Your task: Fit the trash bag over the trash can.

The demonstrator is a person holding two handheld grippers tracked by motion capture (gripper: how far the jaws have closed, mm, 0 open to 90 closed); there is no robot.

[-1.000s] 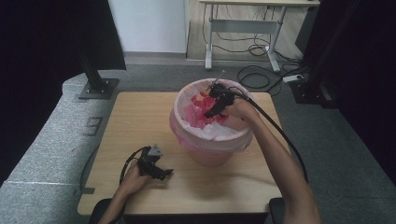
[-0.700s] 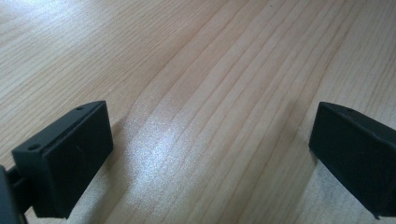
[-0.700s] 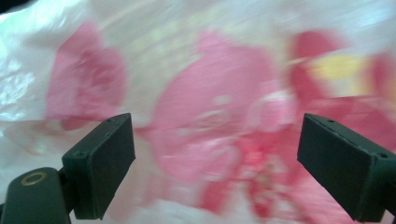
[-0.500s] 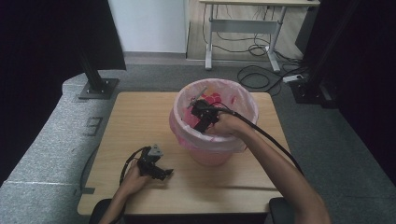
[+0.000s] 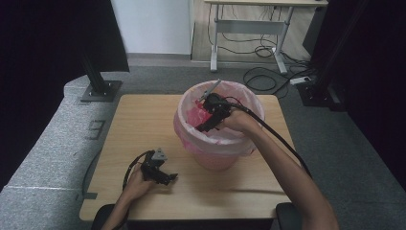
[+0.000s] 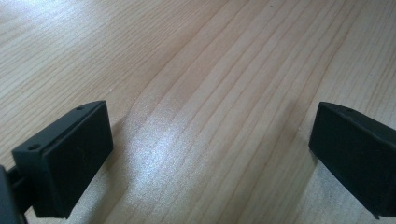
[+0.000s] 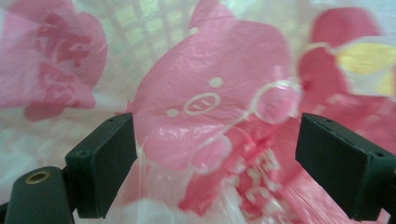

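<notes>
The bin stands upright on the table, toward its right half, with its long axis vertical and its mouth facing up. A pink printed bag lines it, with the bag's edge folded out over the bin's rim, likely so that the lining stays put while it is worked into place. The right gripper reaches down into the bin's mouth on the left side, pointing down and toward the bin's inner left wall. In the right gripper view its jaws stand wide apart with the bag's pig print lying between them, and the pads do not press on the film; judging by this, the hand is about to pinch or smooth the lining against the bin's wall.

The left gripper rests on the table in front of the bin and to its left, well apart from it. Its jaws are spread over bare wood, holding nothing, so it seems parked out of the way.
</notes>
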